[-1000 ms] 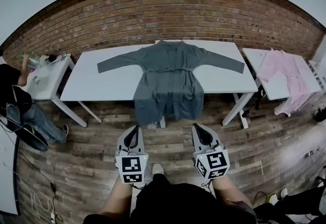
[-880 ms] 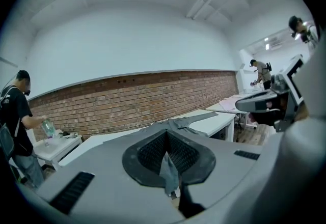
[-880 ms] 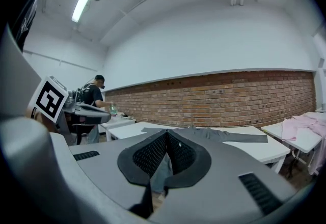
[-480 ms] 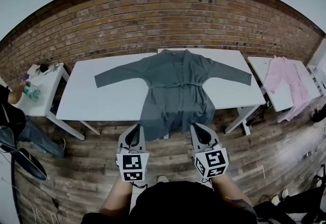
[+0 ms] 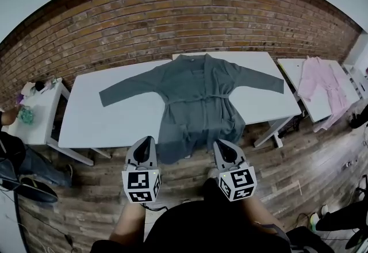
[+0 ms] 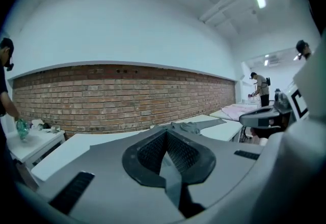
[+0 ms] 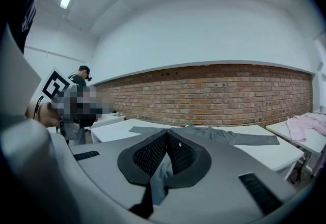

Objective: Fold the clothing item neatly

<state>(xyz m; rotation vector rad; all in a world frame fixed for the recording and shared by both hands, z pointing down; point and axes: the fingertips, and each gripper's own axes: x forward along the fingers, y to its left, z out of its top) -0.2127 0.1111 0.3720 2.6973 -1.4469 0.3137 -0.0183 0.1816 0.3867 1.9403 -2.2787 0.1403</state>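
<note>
My left gripper and right gripper are both closed, empty, short of the tabletop; robe lies spread flat, sleeves out, ready for folding.

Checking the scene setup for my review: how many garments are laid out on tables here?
2. A grey robe is spread on the middle white table, hem hanging over its near edge; a pink garment lies on the right table. More may be outside the view.

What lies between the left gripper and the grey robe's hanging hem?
Nothing: in the head view only bare wooden floor shows between the left gripper and the robe.
</note>
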